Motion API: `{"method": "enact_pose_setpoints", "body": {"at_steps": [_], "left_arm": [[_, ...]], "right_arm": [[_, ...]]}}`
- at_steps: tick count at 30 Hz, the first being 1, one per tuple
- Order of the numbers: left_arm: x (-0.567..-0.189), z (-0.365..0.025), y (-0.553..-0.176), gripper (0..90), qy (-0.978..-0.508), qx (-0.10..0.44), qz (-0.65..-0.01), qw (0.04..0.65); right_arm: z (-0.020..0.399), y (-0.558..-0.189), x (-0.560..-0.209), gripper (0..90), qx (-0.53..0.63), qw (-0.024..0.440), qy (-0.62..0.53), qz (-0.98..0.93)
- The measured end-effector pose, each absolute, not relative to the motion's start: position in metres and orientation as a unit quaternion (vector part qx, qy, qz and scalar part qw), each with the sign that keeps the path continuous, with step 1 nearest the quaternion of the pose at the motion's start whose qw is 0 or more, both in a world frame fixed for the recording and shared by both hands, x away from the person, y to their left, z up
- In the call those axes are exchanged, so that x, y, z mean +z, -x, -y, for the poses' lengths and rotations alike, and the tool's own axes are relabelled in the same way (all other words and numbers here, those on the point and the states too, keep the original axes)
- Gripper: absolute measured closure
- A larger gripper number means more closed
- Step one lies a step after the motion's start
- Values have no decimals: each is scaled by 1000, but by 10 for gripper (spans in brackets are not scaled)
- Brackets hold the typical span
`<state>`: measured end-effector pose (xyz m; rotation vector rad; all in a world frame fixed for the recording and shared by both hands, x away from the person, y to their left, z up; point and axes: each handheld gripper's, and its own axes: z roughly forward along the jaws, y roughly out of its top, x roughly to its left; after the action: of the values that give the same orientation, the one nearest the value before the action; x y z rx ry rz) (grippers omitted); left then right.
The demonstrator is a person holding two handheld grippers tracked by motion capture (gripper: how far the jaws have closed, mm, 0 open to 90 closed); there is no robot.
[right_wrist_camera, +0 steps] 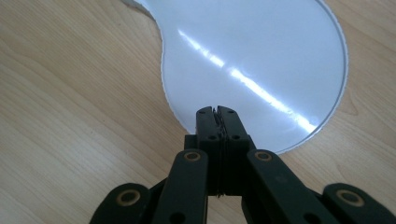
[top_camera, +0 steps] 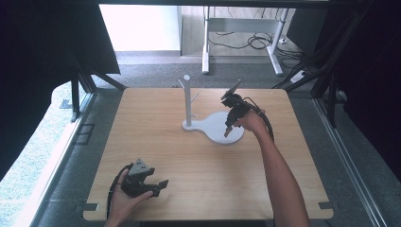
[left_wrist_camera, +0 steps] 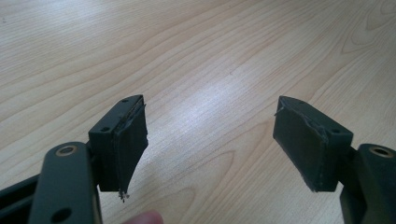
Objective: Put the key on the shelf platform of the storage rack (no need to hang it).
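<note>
Left gripper (top_camera: 158, 185): near table edge, jaws spread wide, empty, parked low over bare wood.
Right gripper (right_wrist_camera: 218, 112): jaws pressed together, nothing between, tip angled down onto stand base (right_wrist_camera: 261, 56), probably steadying it.
White peg stand (top_camera: 187, 101): upright mid-table (top_camera: 156, 142), pegs bare.

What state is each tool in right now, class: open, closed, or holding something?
Left tool: open, holding nothing, above bare wooden table.
Right tool: closed, holding nothing, over the white stand base.
</note>
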<state>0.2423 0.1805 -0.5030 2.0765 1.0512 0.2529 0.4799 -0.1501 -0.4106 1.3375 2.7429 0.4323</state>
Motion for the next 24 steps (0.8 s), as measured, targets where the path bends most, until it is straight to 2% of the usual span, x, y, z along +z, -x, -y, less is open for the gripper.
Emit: {"method": "enact_pose_setpoints", "body": {"at_steps": [24], "left_arm": [[-504, -176, -241, 263, -821, 97, -407, 388]], "right_arm": [[137, -508, -436, 900, 134, 54, -453, -880]]}}
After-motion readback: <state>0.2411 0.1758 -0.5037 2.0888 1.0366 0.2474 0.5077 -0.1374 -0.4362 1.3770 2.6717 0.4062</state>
